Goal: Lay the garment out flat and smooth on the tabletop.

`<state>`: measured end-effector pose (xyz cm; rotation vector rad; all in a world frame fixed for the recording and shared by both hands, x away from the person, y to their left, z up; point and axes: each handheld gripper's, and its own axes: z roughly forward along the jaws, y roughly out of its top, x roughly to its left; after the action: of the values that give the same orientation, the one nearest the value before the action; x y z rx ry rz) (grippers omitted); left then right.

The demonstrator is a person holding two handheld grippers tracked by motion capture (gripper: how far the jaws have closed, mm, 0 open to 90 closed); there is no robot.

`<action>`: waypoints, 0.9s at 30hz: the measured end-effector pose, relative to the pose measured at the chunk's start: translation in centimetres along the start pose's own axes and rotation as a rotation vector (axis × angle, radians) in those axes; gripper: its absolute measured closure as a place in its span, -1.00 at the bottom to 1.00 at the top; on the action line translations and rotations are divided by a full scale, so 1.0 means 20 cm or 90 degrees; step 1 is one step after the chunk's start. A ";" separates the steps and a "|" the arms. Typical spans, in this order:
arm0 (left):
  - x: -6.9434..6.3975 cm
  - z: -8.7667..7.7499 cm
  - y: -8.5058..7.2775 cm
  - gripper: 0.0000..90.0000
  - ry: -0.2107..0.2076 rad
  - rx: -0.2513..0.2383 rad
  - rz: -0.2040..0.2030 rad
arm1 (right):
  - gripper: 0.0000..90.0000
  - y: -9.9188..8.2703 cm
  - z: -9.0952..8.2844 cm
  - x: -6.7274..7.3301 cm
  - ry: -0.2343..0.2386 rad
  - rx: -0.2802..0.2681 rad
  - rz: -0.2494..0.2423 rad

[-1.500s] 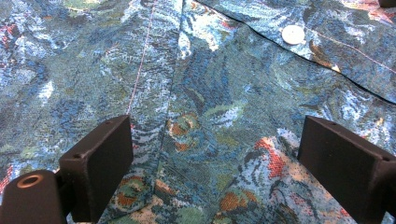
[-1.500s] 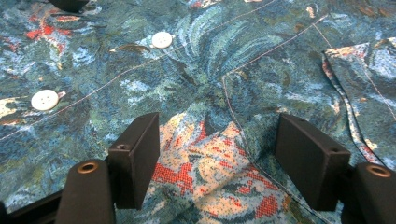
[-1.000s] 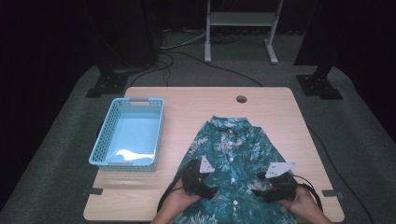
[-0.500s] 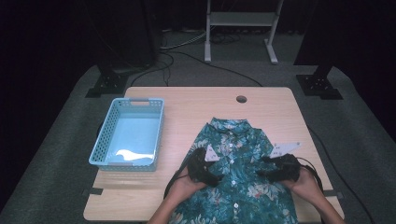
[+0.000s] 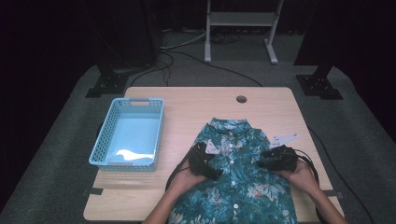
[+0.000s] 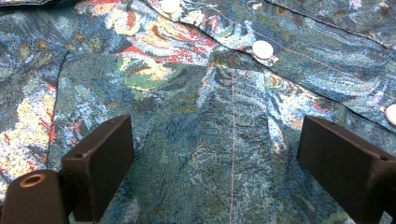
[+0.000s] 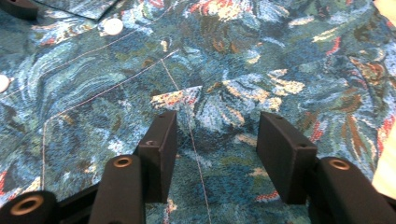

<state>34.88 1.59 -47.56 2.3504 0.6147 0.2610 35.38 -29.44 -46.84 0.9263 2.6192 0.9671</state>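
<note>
Lying buttoned at the table's (image 5: 187,100) 6 o'clock edge: one floral shirt (image 5: 238,186). Left gripper (image 5: 204,161) over its chest, jaws wide apart, cloth untouched. Right gripper (image 5: 275,158) at 3 o'clock, jaws just been closing, half apart, unpinched cloth between. Blue basket (image 5: 108,135) at 10 o'clock.

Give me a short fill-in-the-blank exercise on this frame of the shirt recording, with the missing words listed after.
1. The floral shirt lies on the table with its buttoned front facing ____.
2. The light blue basket sits to the ____ of the shirt in the high view.
3. The left gripper hovers over the fabric with its jaws ____.
4. Inside, the basket is ____.

Missing words: up; left; open; empty
</note>
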 end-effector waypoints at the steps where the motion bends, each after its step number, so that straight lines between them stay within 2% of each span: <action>1: -0.01 0.00 -0.01 -0.77 0.000 0.000 0.000 | 0.04 0.00 0.00 0.01 0.002 0.000 -0.002; 8: -0.08 -0.05 -0.05 -0.77 -0.008 0.008 0.005 | 0.03 -0.04 -0.02 0.06 0.014 -0.010 -0.019; 13: -0.12 -0.08 -0.07 -0.77 -0.022 0.018 0.013 | 0.03 -0.07 -0.03 0.11 0.023 -0.013 -0.032; 19: -0.14 -0.08 -0.06 -0.77 -0.024 -0.002 0.017 | 0.02 -0.09 -0.05 0.15 0.032 -0.023 -0.044; 23: -0.13 -0.07 -0.04 -0.77 -0.026 -0.001 0.020 | 0.02 -0.11 -0.05 0.17 0.038 -0.026 -0.054; 27: -0.12 -0.05 -0.05 -0.77 -0.026 0.002 0.018 | 0.02 -0.12 -0.06 0.20 0.042 -0.024 -0.057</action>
<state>32.10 1.51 -47.55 2.3621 0.5633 0.2234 30.71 -28.99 -47.27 0.7730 2.6617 1.0376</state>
